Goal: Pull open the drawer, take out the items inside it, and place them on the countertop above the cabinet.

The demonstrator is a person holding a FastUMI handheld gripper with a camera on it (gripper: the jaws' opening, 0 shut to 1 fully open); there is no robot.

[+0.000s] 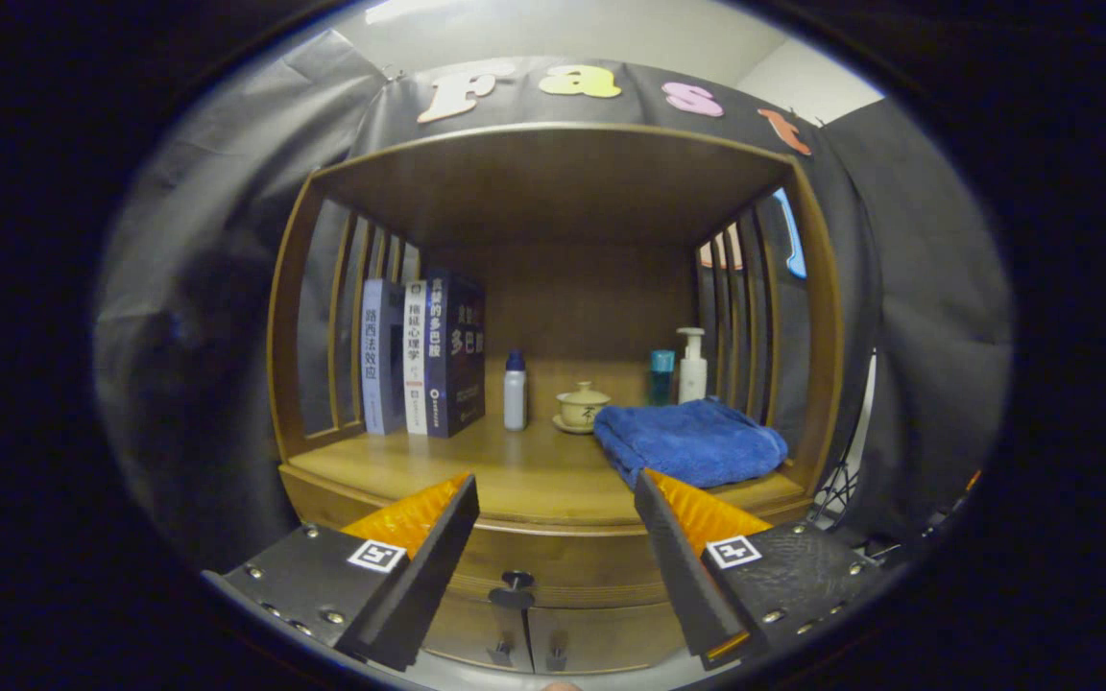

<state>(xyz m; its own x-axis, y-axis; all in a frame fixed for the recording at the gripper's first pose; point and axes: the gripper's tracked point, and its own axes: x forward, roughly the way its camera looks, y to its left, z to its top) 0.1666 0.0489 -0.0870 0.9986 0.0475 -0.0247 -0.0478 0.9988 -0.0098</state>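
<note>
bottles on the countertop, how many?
3. One white bottle beside the books, a teal bottle and a pump bottle behind the towel. More may hide behind the towel. Gripper fingers open, empty.

Gripper (553,489): wedge-shaped jaws, dark textured mounts, silver screws, square black-white marker on each.

Three books (423,357) stand upright at the left of the shelf, against the slatted side. Just right of them stands a small white bottle (515,390). A lidded cup (582,406) sits on a saucer mid-shelf, beside a folded blue towel (692,441). Behind the towel stand a teal bottle (661,376) and a white pump bottle (692,366).
</note>
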